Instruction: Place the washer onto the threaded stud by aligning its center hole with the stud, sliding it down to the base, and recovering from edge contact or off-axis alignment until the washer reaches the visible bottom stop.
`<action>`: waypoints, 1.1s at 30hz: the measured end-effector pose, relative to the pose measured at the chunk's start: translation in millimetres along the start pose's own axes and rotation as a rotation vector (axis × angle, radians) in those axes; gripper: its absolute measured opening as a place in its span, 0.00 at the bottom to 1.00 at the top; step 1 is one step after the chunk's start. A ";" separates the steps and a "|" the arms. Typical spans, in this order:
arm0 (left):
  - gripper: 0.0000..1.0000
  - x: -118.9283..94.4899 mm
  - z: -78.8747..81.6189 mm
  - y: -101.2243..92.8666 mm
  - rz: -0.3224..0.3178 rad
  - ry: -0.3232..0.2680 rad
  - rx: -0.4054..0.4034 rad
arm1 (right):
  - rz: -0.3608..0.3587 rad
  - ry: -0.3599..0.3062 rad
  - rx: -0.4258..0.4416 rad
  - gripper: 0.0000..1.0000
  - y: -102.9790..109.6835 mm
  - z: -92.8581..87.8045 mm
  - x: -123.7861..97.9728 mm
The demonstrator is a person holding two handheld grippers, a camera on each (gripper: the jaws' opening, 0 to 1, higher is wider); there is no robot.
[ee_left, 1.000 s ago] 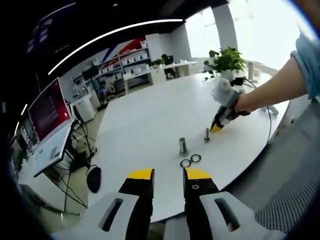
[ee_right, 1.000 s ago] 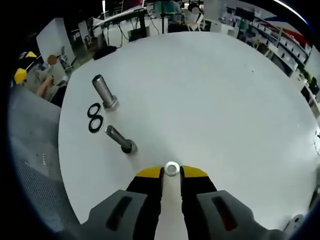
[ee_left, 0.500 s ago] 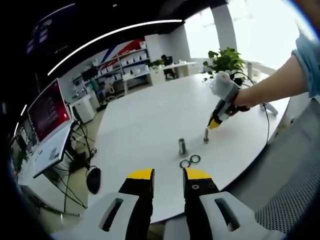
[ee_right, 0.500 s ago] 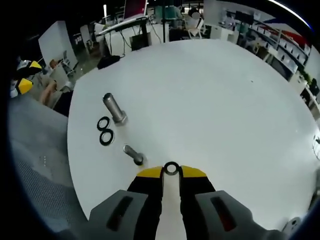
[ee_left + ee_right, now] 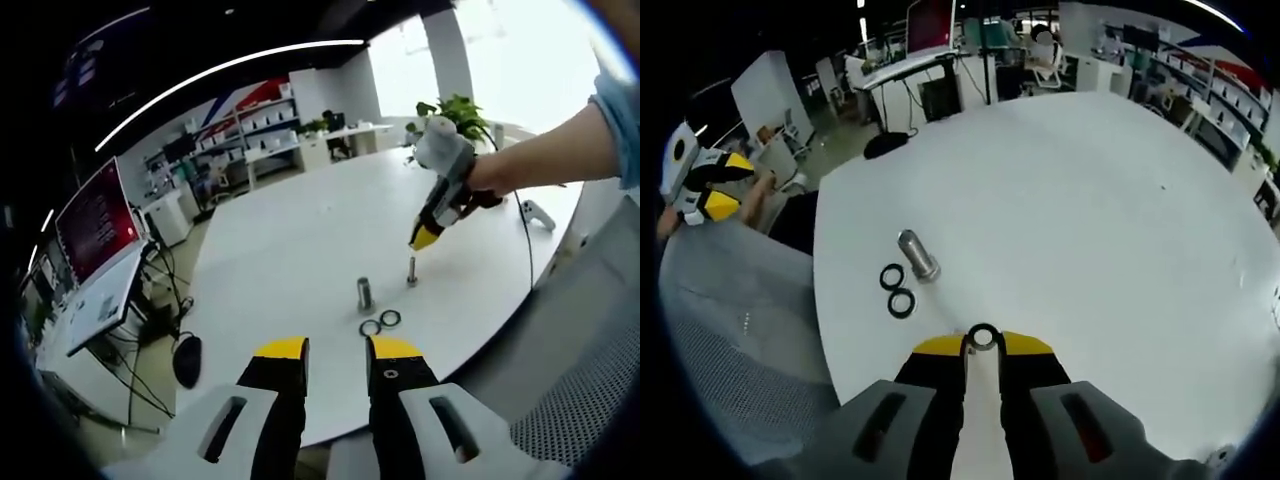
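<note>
Right tongs (image 5: pixel 983 343) higher, washer (image 5: pixel 983 336) pinched

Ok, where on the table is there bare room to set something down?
The white table is bare beyond the thick stud, out to its far rim. It is crowded near the front edge: two black washers, the thick stud and the thin stud under the right hand-held gripper.

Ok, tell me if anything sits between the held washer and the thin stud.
Nothing visible does. In the left gripper view the right tongs hang above the thin stud with open air between. The thick stud and two spare rings sit off to the side.
</note>
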State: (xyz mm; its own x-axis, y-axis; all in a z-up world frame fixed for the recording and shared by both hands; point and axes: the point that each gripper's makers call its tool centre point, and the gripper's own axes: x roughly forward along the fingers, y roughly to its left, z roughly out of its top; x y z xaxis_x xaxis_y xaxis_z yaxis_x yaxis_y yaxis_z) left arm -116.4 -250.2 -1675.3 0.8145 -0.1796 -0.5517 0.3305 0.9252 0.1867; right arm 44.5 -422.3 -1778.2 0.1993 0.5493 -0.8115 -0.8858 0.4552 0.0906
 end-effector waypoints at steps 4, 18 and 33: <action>0.20 0.1 0.0 -0.1 0.000 0.000 0.001 | 0.010 0.014 -0.025 0.13 6.1 0.8 -0.2; 0.20 -0.4 1.2 0.9 0.004 -0.008 -0.003 | 0.027 0.077 -0.091 0.13 16.1 -2.3 11.8; 0.20 -0.4 1.3 1.3 0.005 -0.007 -0.005 | 0.032 0.110 -0.109 0.13 19.0 -8.8 19.4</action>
State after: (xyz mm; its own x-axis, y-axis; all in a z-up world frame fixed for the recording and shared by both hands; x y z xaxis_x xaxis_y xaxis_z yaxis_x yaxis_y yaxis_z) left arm -115.7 -249.3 -1673.8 0.8194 -0.1769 -0.5453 0.3238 0.9278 0.1854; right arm 27.8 -409.2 -1797.3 0.1284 0.4800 -0.8678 -0.9323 0.3568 0.0594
